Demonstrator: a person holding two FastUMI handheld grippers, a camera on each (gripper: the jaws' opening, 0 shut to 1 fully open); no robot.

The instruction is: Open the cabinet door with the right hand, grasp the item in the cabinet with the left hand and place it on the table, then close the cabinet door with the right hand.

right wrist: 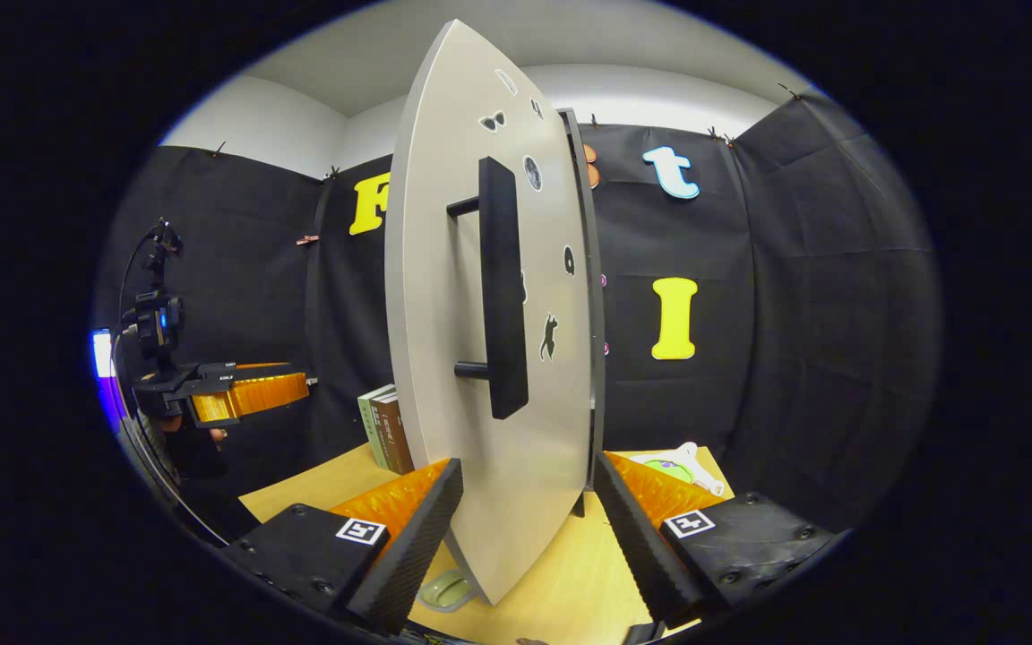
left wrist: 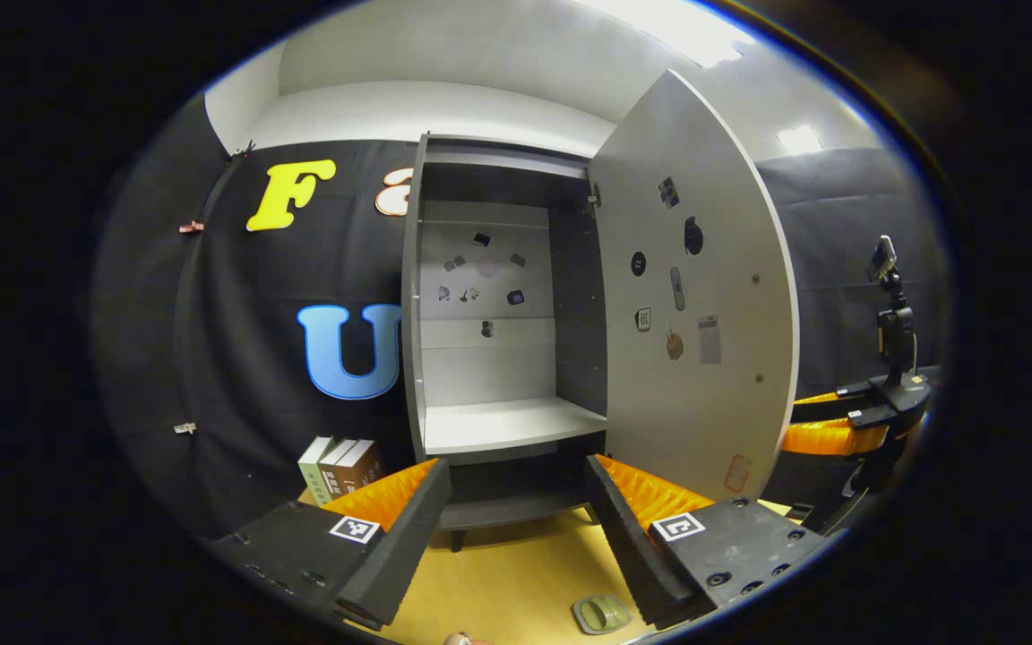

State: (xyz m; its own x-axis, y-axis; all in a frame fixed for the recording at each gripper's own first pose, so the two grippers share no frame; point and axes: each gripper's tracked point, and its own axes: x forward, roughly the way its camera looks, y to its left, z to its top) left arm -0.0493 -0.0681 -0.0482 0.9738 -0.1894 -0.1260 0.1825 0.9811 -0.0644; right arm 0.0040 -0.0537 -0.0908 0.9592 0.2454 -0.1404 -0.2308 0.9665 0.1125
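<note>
The grey cabinet [left wrist: 498, 296] stands with its door [left wrist: 695, 296] swung wide to the right, and its white shelf [left wrist: 507, 423] is bare. My left gripper [left wrist: 516, 468] faces the cabinet, open and holding nothing. A small grey-green item [left wrist: 601, 614] lies on the yellow table [left wrist: 516, 573] just in front of the left gripper's right finger. In the right gripper view the door [right wrist: 480, 358] stands edge-on with its black bar handle [right wrist: 503, 296] above my right gripper [right wrist: 529, 466]. That gripper is open, one finger on each side of the door's lower edge. The item [right wrist: 449, 591] lies under the door's corner.
Upright books [left wrist: 341, 466] stand on the table left of the cabinet. A white and green object [right wrist: 682, 464] lies at the table's far right. The right gripper [left wrist: 838, 434] shows beyond the door, and the left gripper [right wrist: 243, 394] with a hand shows at the left.
</note>
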